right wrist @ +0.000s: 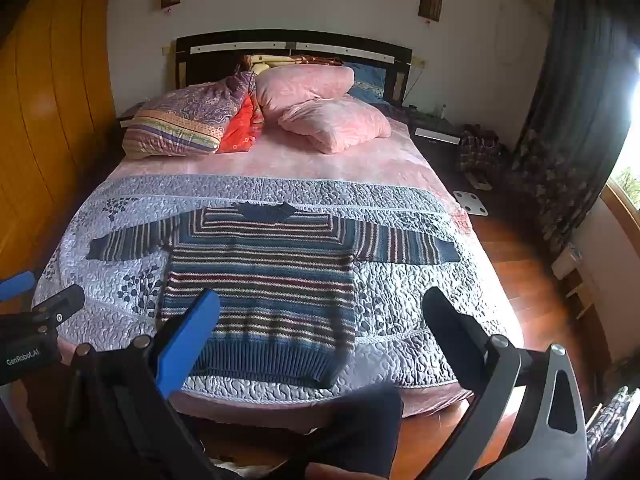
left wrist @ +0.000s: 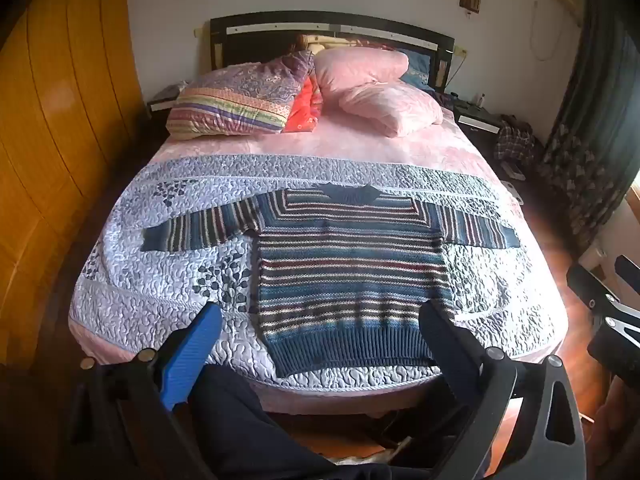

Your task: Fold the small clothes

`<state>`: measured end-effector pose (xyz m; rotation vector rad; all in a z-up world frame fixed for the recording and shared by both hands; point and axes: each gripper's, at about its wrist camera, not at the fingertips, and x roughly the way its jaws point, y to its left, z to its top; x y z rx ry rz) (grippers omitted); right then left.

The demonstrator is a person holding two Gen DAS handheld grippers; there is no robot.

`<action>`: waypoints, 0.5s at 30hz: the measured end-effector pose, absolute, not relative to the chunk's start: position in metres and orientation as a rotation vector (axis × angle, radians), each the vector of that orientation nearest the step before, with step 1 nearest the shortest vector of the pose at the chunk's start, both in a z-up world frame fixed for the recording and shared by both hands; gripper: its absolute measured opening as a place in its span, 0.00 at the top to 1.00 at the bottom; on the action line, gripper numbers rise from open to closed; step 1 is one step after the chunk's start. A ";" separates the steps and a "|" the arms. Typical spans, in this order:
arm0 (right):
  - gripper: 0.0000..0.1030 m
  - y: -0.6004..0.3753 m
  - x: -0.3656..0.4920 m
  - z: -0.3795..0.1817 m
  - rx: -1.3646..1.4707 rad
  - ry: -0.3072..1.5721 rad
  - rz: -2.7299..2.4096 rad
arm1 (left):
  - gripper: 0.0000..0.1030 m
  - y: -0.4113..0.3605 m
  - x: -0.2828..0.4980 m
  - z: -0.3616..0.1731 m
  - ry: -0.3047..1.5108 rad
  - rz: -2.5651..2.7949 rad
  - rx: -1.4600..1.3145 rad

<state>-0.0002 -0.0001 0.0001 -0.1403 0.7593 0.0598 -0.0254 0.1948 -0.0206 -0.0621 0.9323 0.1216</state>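
A striped knit sweater (left wrist: 348,268) in blue, maroon and cream lies flat and face up on the quilted bedspread (left wrist: 132,280), both sleeves spread out, hem toward me. My left gripper (left wrist: 320,316) hovers open just short of the hem, above the bed's foot, holding nothing. In the right wrist view the same sweater (right wrist: 260,284) lies ahead and slightly left. There my right gripper (right wrist: 324,304) is open too, raised over the sweater's lower right corner and empty. The left gripper (right wrist: 28,292) shows at the left edge of that view.
Pillows (left wrist: 372,84) and folded bedding are piled at the headboard (left wrist: 332,28). A wooden wardrobe (left wrist: 52,120) stands on the left, dark curtains (right wrist: 568,120) and a window on the right. A white scale (right wrist: 472,202) lies on the wood floor. A person's dark trouser leg (left wrist: 256,432) is below.
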 end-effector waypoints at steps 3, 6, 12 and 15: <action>0.02 0.000 0.000 0.000 -0.144 0.771 0.058 | 0.04 0.196 -0.026 -0.021 0.931 0.119 -0.065; 0.03 0.001 0.001 -0.001 -0.145 0.773 0.063 | 0.04 0.197 -0.026 -0.021 0.932 0.121 -0.064; 0.03 0.002 0.002 -0.005 -0.152 0.769 0.059 | 0.04 0.198 -0.025 -0.022 0.934 0.119 -0.067; 0.03 0.001 0.000 -0.007 -0.154 0.767 0.057 | 0.04 0.197 -0.025 -0.022 0.934 0.119 -0.067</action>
